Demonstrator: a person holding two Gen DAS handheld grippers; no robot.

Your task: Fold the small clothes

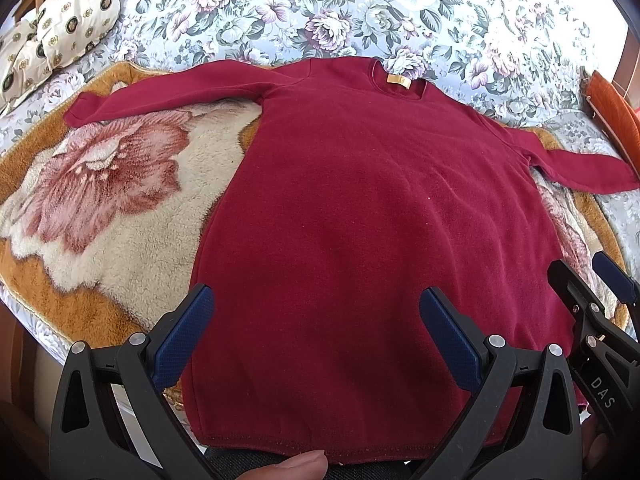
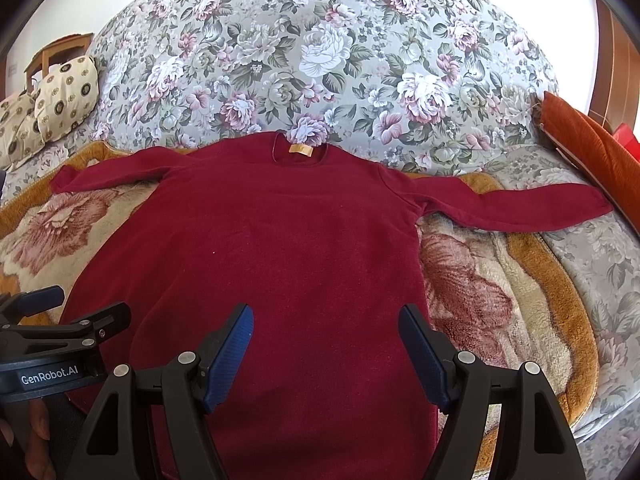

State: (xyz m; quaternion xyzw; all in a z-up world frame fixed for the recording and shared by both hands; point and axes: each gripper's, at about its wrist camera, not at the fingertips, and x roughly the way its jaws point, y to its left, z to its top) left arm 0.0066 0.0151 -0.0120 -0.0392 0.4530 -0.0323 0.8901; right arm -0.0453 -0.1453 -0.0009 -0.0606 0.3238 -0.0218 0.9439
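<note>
dark red sweater (image 1: 360,208) flat, sleeves spread

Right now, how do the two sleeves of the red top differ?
In the left wrist view, the left sleeve lies across the plush rose blanket, cuff included. The right sleeve reaches past the blanket's edge, its cuff on the floral bedspread, near the orange cushion. Shared: both lie flat, spread outward and unfolded, and neither hand-held gripper touches them.

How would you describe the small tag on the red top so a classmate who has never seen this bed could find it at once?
Start at the floral bedspread, then the plush rose-patterned blanket lying on it. Spread flat across that blanket is a dark red long-sleeved top. Just inside its round neckline sits the tag, the only yellow-orange patch on the plain red cloth.
</note>
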